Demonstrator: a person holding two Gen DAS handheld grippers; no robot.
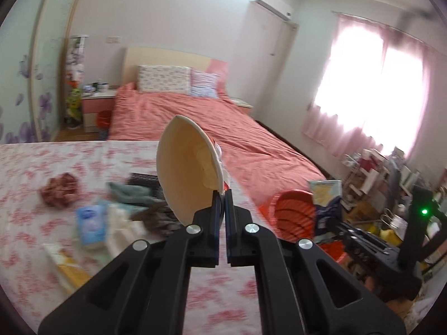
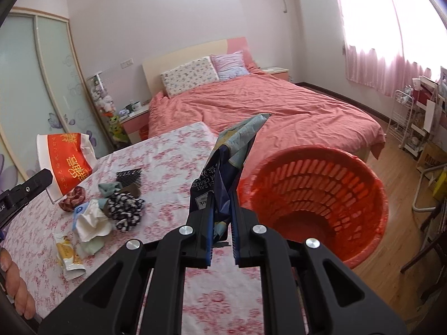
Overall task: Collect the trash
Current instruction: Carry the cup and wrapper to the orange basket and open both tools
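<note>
My left gripper (image 1: 222, 195) is shut on the rim of a paper cup (image 1: 187, 167), cream inside and red outside, held above the floral table (image 1: 42, 162); the cup also shows in the right wrist view (image 2: 67, 162). My right gripper (image 2: 222, 203) is shut on a crumpled blue cracker wrapper (image 2: 232, 156), held above the table edge just left of the orange trash basket (image 2: 315, 195). The basket (image 1: 293, 212) stands on the floor by the table's right side, with the wrapper (image 1: 325, 195) beside it.
On the table lie a tissue pack (image 1: 89, 223), a yellow sachet (image 2: 65, 251), crumpled tissue (image 2: 89, 220), a black-and-white scrunchie (image 2: 125, 209), a red scrunchie (image 2: 74, 195) and a black mesh item (image 2: 128, 176). A bed (image 2: 279, 106) stands behind. Shelves (image 2: 419, 117) are at right.
</note>
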